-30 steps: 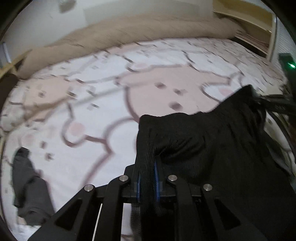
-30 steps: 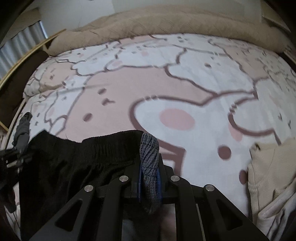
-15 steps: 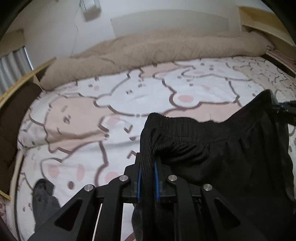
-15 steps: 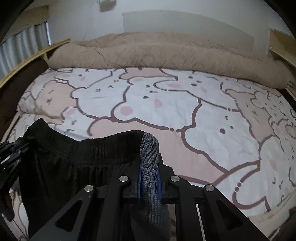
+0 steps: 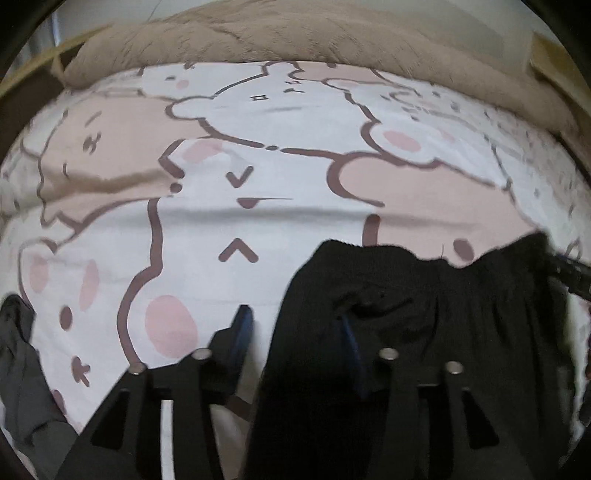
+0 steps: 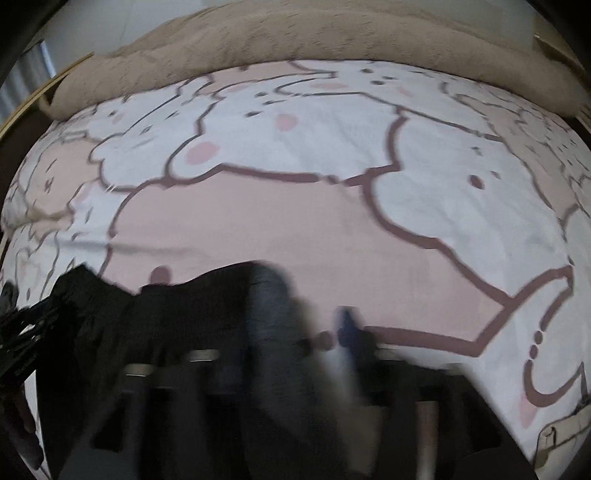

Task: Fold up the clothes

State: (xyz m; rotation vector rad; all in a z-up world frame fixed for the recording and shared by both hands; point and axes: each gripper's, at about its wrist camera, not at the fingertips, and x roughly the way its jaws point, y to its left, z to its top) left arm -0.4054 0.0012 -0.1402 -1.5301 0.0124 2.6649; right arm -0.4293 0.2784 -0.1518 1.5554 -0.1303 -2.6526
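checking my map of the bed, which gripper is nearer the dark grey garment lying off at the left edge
Left. The dark grey garment lies just left of the left gripper; the right gripper sits across the black shorts.

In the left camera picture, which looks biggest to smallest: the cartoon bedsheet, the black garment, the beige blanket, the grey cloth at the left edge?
1. Cartoon bedsheet.
2. Black garment, though closeness to the camera inflates it.
3. Beige blanket, far off, so likely larger than it looks.
4. Grey cloth, partly cut off.
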